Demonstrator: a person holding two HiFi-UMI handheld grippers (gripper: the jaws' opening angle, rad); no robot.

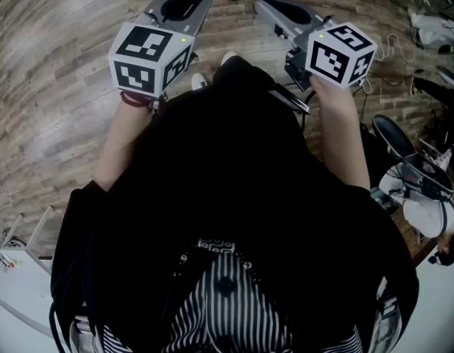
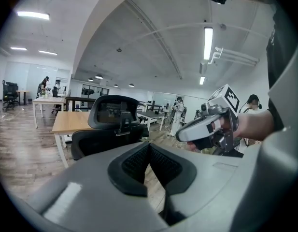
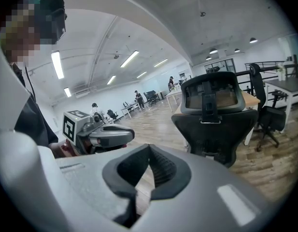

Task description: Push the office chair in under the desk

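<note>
Office chair (image 3: 215, 122) stands ahead of me with its backrest and headrest turned my way, not yet touched, and the wood-topped desk (image 2: 71, 122) sits just beyond it. My left gripper (image 2: 149, 149) and my right gripper (image 3: 149, 150) both have their jaws pressed together with nothing between them, which gives me 2 blunt noses fit for shoving. I expect it to roll freely but swivel if pushed off-centre, and its mesh back to give, so I'd press on the stiff backrest rim with 1 gripper either side of the headrest post, evenly.
</note>
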